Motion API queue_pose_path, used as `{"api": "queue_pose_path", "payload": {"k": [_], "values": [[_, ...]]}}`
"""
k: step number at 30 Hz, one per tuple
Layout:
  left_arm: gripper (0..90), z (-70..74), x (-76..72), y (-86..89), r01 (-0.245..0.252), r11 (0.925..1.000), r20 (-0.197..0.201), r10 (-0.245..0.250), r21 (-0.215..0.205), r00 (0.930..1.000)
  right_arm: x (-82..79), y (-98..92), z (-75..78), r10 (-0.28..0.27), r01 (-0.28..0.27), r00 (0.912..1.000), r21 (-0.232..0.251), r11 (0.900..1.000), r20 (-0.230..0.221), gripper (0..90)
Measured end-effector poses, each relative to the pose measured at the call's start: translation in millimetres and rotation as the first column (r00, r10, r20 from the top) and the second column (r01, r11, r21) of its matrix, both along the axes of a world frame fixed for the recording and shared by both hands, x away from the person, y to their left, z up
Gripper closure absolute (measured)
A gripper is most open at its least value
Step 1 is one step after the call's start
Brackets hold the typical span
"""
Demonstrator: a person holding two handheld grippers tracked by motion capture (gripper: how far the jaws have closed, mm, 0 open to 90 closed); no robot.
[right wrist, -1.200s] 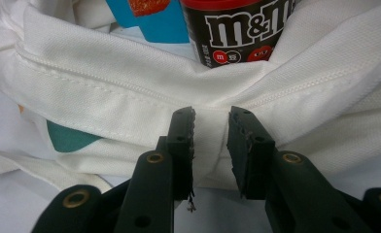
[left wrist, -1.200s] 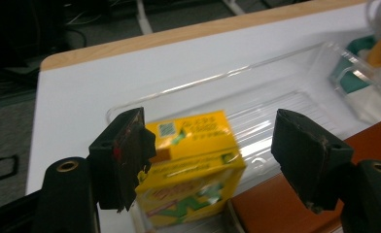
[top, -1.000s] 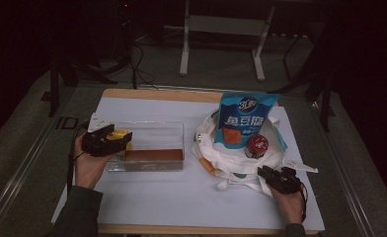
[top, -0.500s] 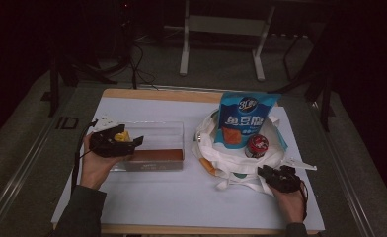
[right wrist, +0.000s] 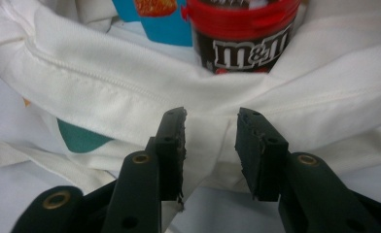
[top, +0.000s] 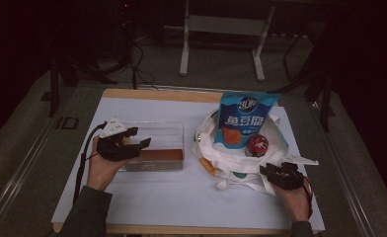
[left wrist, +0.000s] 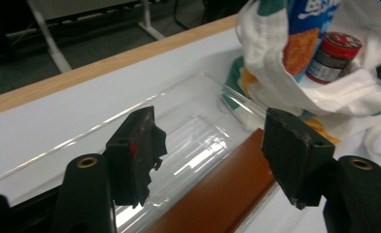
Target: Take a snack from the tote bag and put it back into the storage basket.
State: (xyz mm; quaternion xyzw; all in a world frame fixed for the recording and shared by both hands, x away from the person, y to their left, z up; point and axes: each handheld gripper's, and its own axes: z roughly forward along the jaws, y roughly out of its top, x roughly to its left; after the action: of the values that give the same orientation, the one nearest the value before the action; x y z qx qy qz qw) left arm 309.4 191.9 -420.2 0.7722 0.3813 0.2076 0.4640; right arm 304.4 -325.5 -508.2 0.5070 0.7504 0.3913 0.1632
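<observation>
**Emptying the tote: left gripper over the tray, right at the bag's rim**

High view: the clear plastic tray (top: 154, 143) with a brown base lies left of centre on the white worktop (top: 181, 202), and the left gripper (top: 141, 144) hangs over its near-left part. Its jaws have just been closing a little, yet stand apart with nothing between them. The white cloth tote bag (top: 241, 160) slumps toward the right edge, mouth up, holding a blue snack pouch (top: 243, 121) upright and a red-lidded candy jar (top: 256, 145) beside it — likely kept open for unloading. The right gripper (top: 273, 173) sits at the bag's near rim.

Left gripper view: the spread jaws frame the tray's transparent wall (left wrist: 193, 121); its visible interior looks empty, the bag (left wrist: 373, 92) beyond.

Right gripper view: the jaws have just been opening and straddle the bag's hem (right wrist: 208, 121) — whether the pads press it I cannot tell. The jar (right wrist: 242, 39) stands just behind.
</observation>
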Motion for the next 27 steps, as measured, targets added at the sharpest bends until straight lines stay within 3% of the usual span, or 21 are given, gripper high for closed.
{"api": "queue_pose_path", "payload": {"k": [4,10,15,22,27], "values": [[41.4,-4.5,-2.0,-9.9,0.008,0.9996,0.025,-0.009,0.026,0.9997,0.4,-1.4,11.8,0.000,0.000,0.9998,-0.016,1.000,0.018,60.2],[43.4,-18.8,-1.9,-24.0,0.064,0.9979,-0.004,-0.064,0.007,0.9979,4.2,0.4,30.9,0.017,-0.016,0.9993,-0.043,0.999,0.032,58.0],[45.9,-27.6,-4.8,-32.9,0.086,0.9962,0.008,-0.086,-0.009,0.9962,10.4,2.5,45.3,0.028,-0.025,0.9990,-0.078,0.997,0.035,59.9],[48.1,-31.4,-10.9,-51.5,0.161,0.9869,0.001,-0.161,0.017,0.9870,17.0,4.4,62.2,0.025,-0.020,0.9977,-0.086,0.996,0.063,57.8],[51.0,-36.1,-14.9,-62.4,0.207,0.9784,-0.008,-0.207,0.003,0.9783,21.0,6.4,73.6,0.043,-0.036,0.9968,-0.098,0.995,0.067,57.8]]}}
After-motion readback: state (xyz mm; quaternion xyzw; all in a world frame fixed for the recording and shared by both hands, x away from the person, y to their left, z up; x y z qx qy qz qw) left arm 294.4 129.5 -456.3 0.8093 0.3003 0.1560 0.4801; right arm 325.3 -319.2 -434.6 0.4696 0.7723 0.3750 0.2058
